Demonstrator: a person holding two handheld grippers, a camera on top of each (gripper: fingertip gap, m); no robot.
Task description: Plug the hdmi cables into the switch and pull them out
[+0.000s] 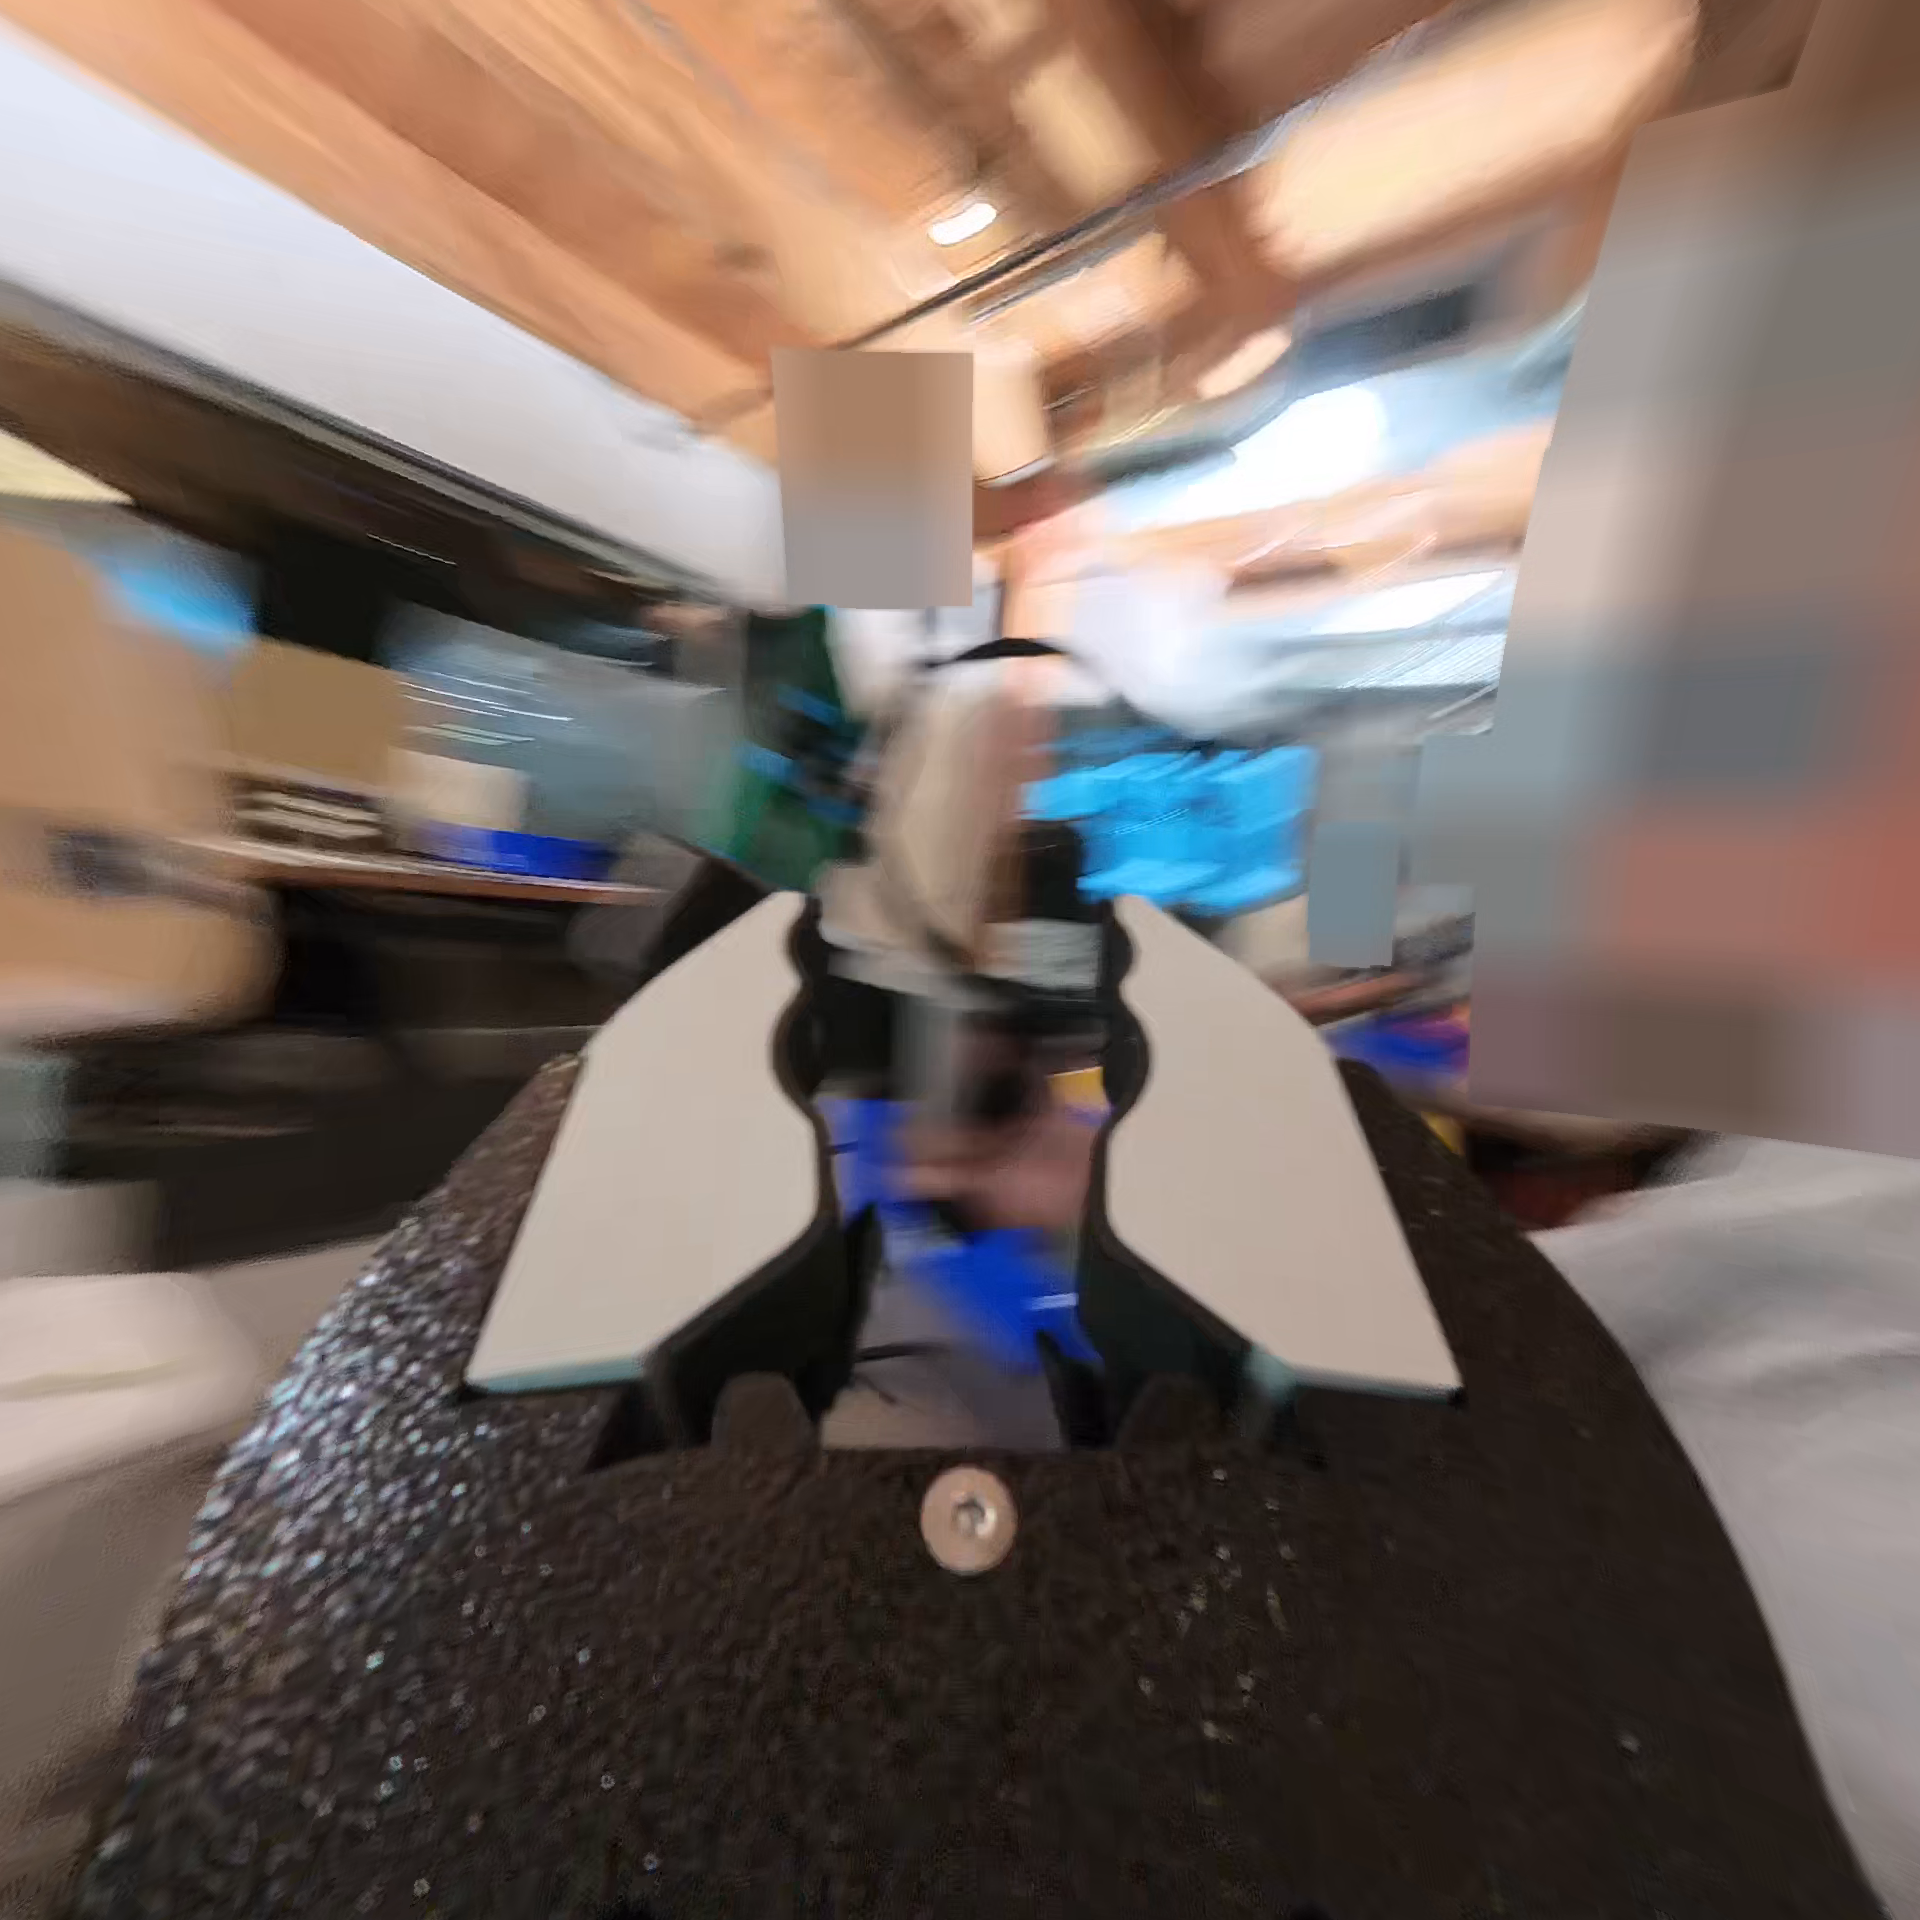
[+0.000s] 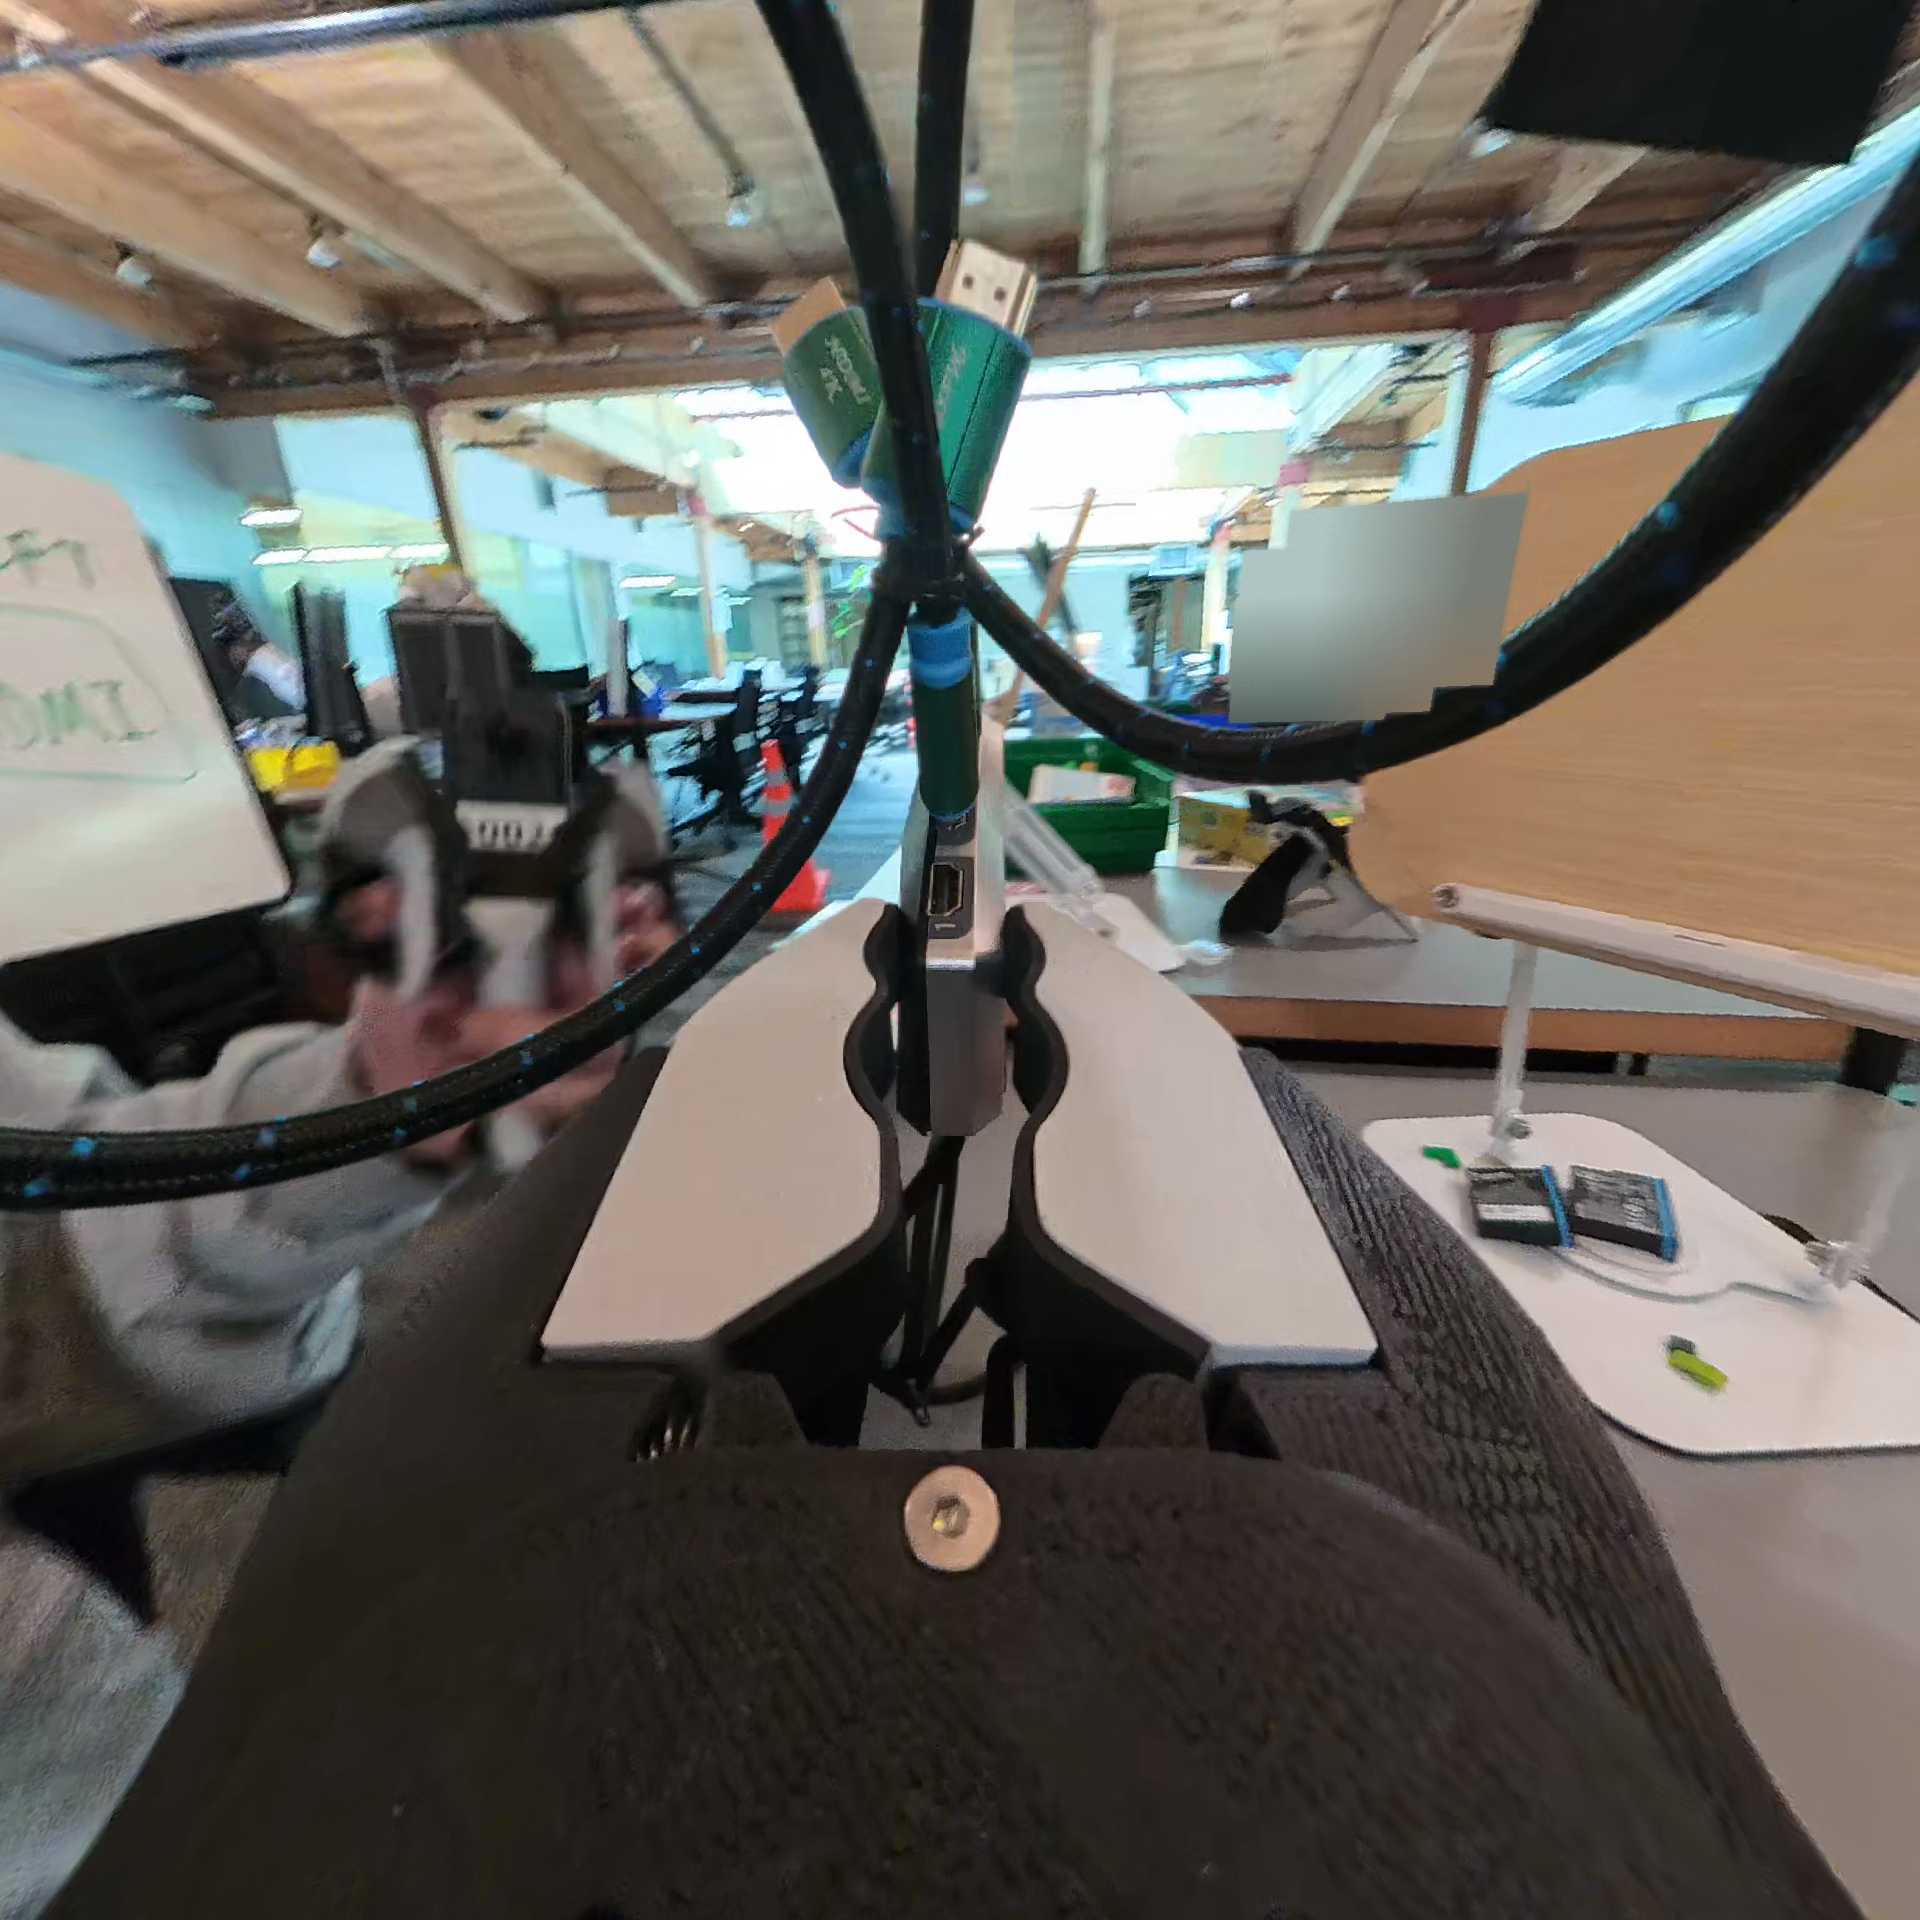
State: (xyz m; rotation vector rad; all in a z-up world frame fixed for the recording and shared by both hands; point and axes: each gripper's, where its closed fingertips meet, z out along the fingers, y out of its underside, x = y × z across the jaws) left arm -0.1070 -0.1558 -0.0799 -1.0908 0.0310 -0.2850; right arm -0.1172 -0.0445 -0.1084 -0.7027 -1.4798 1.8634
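My right gripper (image 2: 951, 925) is shut on a slim grey adapter (image 2: 966, 997), held upright between both pads. A green plug (image 2: 948, 748) sits in the adapter's top end, and an open port shows on its near face. A black braided cable (image 2: 727, 925) with blue flecks loops around it. Two loose green plugs (image 2: 971, 405) are tied together above. My left gripper (image 1: 961, 914) is open with nothing between its fingers; its view is smeared by motion. It also shows blurred at the left in the right wrist view (image 2: 499, 894), held in a hand.
A white base plate (image 2: 1766, 1382) with two black blocks (image 2: 1569, 1205) lies on the grey table (image 2: 1787, 1621) at the right. A tilted wooden panel (image 2: 1714, 727) stands above it. A whiteboard (image 2: 104, 707) is at the left. An orange cone (image 2: 779, 821) and a green crate (image 2: 1091, 810) stand farther back.
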